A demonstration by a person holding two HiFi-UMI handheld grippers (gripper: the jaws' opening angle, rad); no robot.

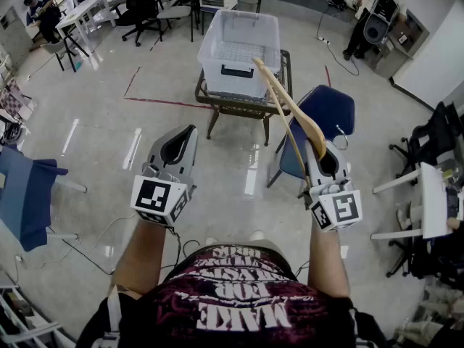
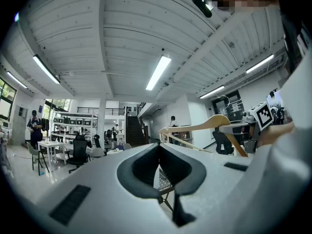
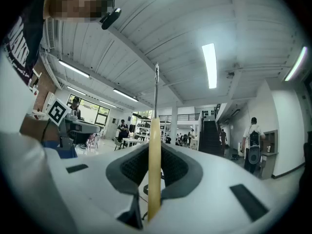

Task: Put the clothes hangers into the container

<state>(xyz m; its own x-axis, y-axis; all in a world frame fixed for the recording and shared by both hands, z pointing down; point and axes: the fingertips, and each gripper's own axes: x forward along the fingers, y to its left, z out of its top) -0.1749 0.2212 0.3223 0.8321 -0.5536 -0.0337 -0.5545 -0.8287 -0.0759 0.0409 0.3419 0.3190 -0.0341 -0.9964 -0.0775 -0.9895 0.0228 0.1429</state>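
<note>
A wooden clothes hanger is clamped in my right gripper and slants up and left, its far end over the near corner of the container. The container is a clear plastic bin on a small dark table ahead of me; I cannot tell what lies in it. In the right gripper view the hanger stands edge-on between the jaws of the right gripper, its metal hook pointing up. My left gripper hangs level with the right one, shut and empty. The left gripper view shows the hanger at its right.
A blue chair stands just right of the table, behind the hanger. Another blue seat is at my left. Desks and office chairs line the back, and people stand at the far left and far right. Cables lie on the shiny floor.
</note>
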